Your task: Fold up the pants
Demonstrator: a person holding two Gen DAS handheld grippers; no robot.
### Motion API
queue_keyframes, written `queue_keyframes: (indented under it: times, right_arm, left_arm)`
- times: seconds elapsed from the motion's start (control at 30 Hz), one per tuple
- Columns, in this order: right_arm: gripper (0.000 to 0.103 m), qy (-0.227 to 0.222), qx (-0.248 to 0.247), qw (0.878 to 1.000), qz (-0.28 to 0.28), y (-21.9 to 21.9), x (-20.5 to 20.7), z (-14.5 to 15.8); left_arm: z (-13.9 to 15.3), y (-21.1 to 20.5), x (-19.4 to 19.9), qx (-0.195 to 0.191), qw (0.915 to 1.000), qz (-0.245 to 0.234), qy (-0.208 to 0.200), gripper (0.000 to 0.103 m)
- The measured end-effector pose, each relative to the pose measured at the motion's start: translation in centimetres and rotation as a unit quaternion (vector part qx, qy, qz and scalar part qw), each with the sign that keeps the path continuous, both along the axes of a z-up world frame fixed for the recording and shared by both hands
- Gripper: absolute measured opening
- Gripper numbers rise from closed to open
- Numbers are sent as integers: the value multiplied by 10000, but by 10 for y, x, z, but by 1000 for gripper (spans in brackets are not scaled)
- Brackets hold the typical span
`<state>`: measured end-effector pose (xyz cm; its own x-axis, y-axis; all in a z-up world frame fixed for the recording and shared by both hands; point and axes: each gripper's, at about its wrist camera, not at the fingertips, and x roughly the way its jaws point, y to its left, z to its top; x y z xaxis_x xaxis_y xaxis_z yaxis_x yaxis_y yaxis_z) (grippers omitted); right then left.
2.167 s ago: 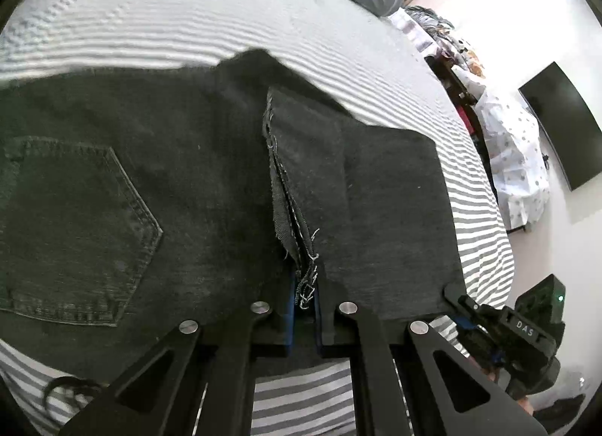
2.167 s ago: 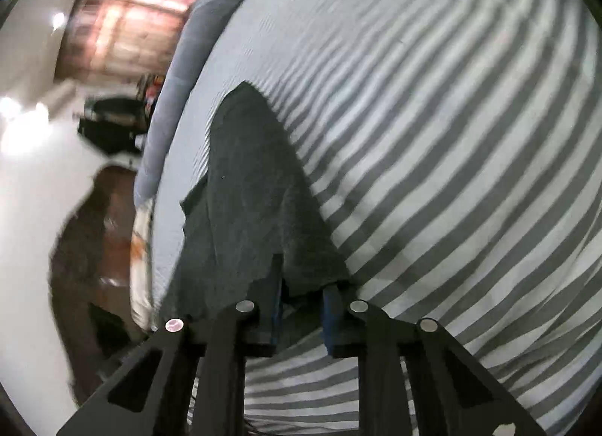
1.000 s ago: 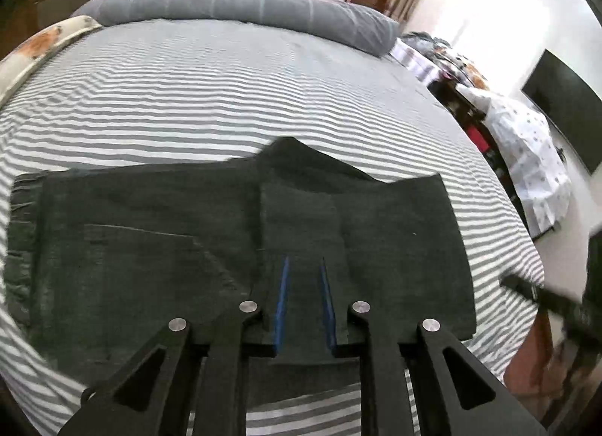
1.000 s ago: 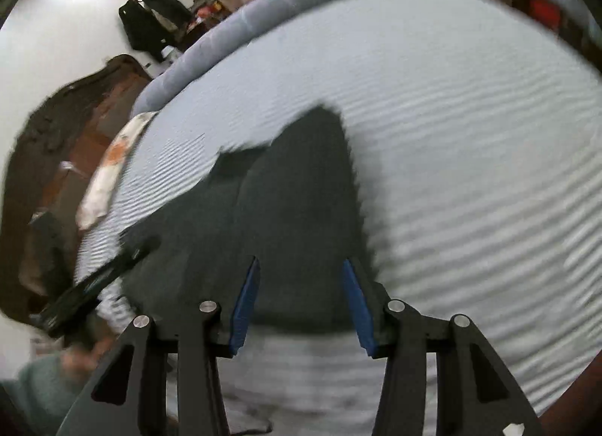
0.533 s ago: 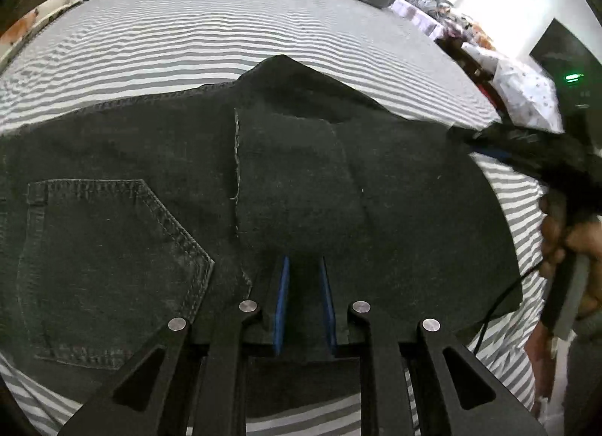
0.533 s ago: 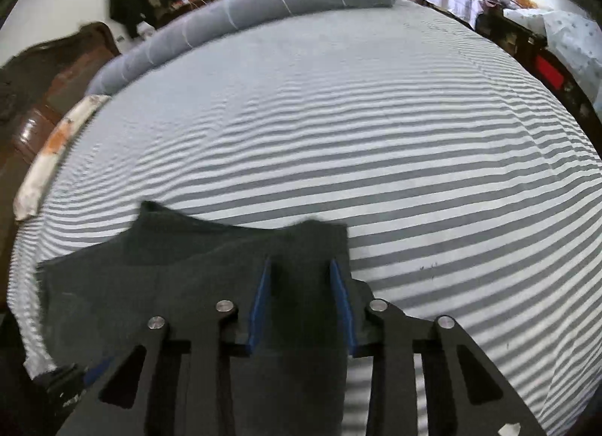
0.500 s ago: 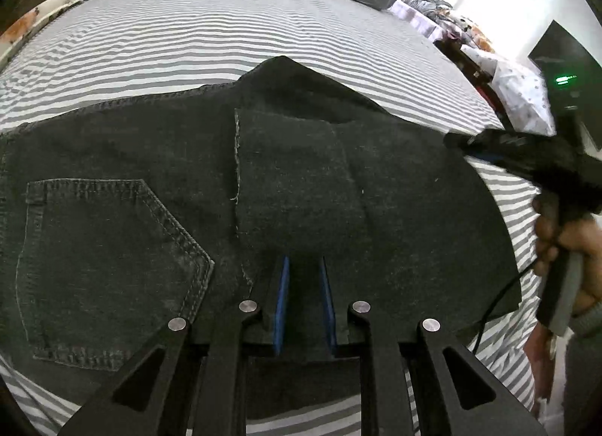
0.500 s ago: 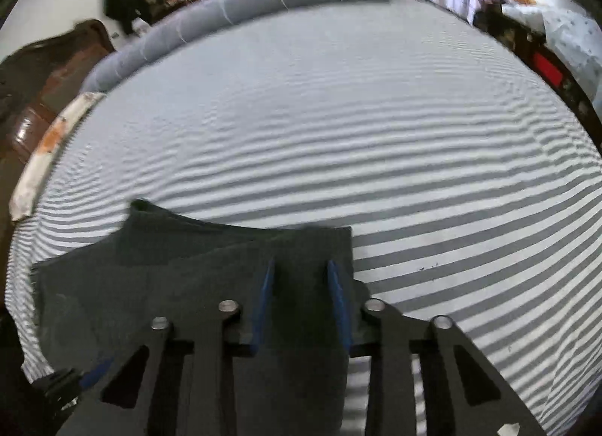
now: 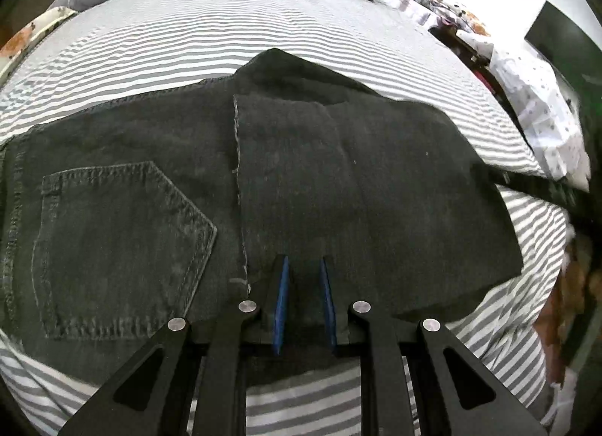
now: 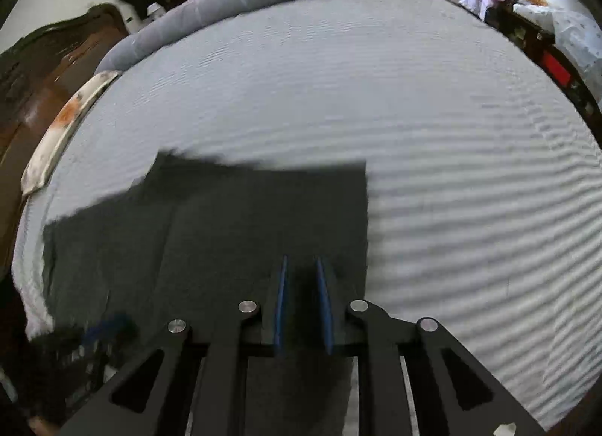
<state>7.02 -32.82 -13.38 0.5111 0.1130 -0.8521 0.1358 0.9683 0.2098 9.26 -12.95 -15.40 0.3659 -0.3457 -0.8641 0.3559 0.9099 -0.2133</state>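
Folded dark pants [image 9: 301, 180] lie flat by the near edge of the striped bed [image 9: 263, 41]. Left gripper [image 9: 304, 296] and right gripper [image 10: 303, 300] hover over them, jaws parted, holding nothing. Back pocket [image 9: 116, 244] sharp in left view only; right view blurred, shows the wooden headboard [image 10: 34, 82].

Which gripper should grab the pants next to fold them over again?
Probably the right gripper: it hangs open over the pants near their folded end edge, ready to carry it toward the back pocket. The left gripper, also open, sits mid-garment.

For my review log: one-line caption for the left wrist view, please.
Open left gripper poised over dark folded pants, back pocket showing, on striped bed.
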Motion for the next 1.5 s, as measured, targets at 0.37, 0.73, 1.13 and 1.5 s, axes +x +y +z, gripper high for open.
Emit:
queue_keyframes:
  times: [0.37,0.73,1.13,1.5]
  right_arm:
    - [9,292,231,9992,-105,15,-70,-37]
    - [7,373,349,9983,-292,11,-63,-40]
    - [44,282,363,9979,-458,27,-64,-20]
    - [60,-87,280,9992,-271,65,-79,18]
  left_arm:
    - [-5,6,-5,-24,10000,-8,20,18]
    - [-2,7,-2,-8,10000,36,59,19]
    - [21,80,-18,-972,9929,510,454,49]
    - [34,237,-31,-2625,9446,1937,369,49]
